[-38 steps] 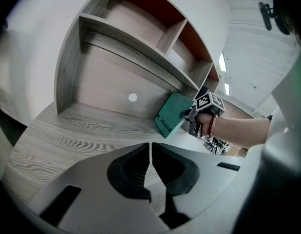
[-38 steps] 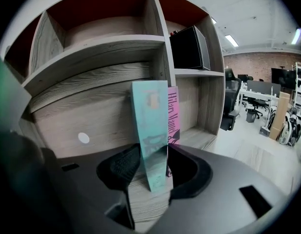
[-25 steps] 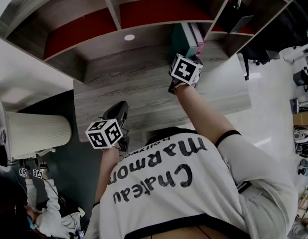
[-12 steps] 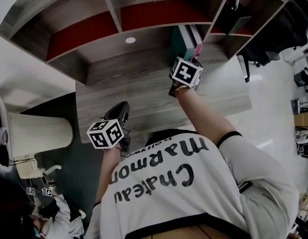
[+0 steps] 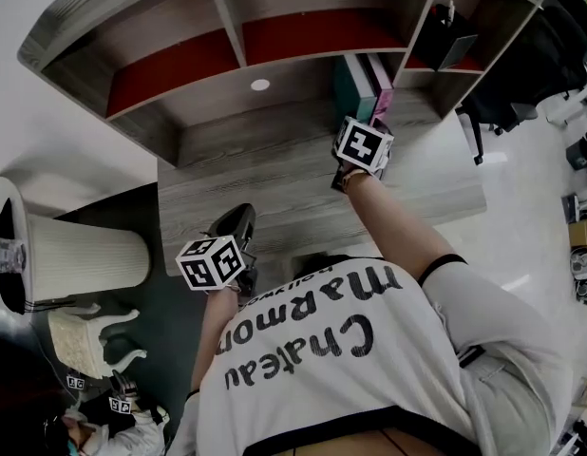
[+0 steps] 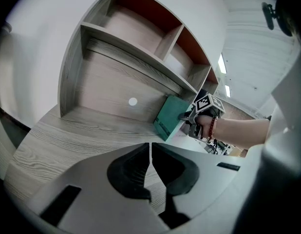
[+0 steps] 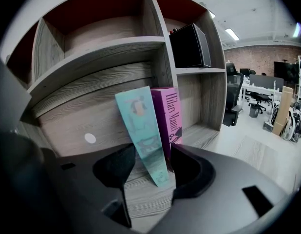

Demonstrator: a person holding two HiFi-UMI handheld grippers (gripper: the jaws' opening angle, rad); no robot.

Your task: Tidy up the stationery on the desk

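Left gripper [image 6: 150, 147]: jaws were pressed together on nothing, held low over the grey wood-grain desk [image 6: 67, 135], arm bent near the body. Right gripper [image 7: 151, 151]: jaws were spread, arm stretched forward, with the thin teal book [image 7: 143, 126] standing on end between them, spine toward the gripper, top tilted left. Just behind, a magenta book [image 7: 171, 113] stood upright in the grey wooden shelf unit's [image 7: 106, 45] lower bay.

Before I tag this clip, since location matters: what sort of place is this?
Probably an open-plan office: a wood-grain desk with a built-in shelf unit holding a teal book and a pink book, plus office chairs and a brick wall beyond.
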